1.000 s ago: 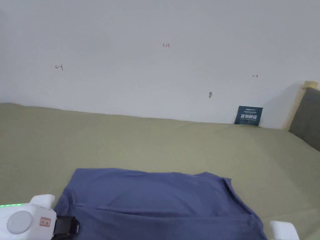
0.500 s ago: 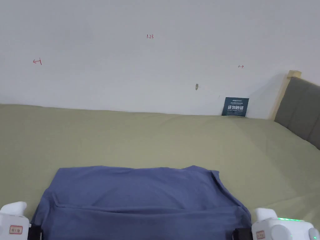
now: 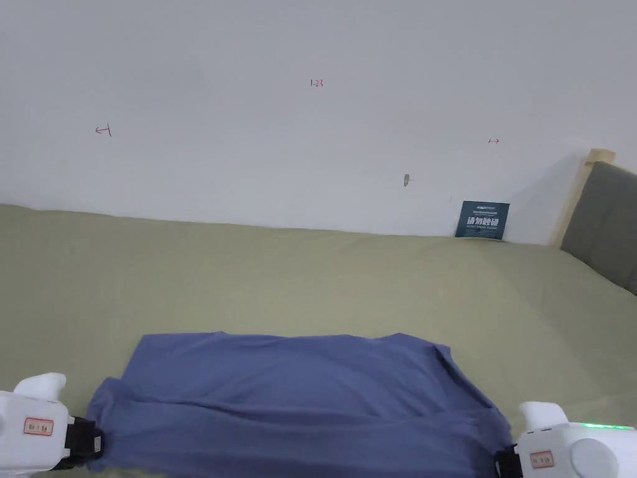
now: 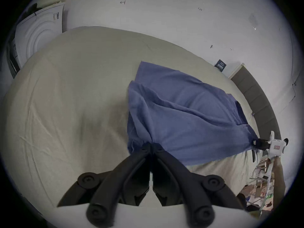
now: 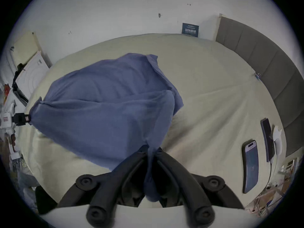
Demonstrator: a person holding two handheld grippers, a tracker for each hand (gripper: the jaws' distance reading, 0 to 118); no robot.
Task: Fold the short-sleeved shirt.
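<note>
Both grippers (image 4: 151, 146) (image 5: 152, 149) clamped, held apart

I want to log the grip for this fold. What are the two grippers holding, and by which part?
Both hold the blue shirt: the left gripper pinches its near left corner, the right gripper its near right corner.

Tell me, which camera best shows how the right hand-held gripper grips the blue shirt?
The right gripper view: its jaws close on a bunched shirt corner. Head view catches the right hand-held gripper at the frame edge; left gripper view shows it small, far off.
</note>
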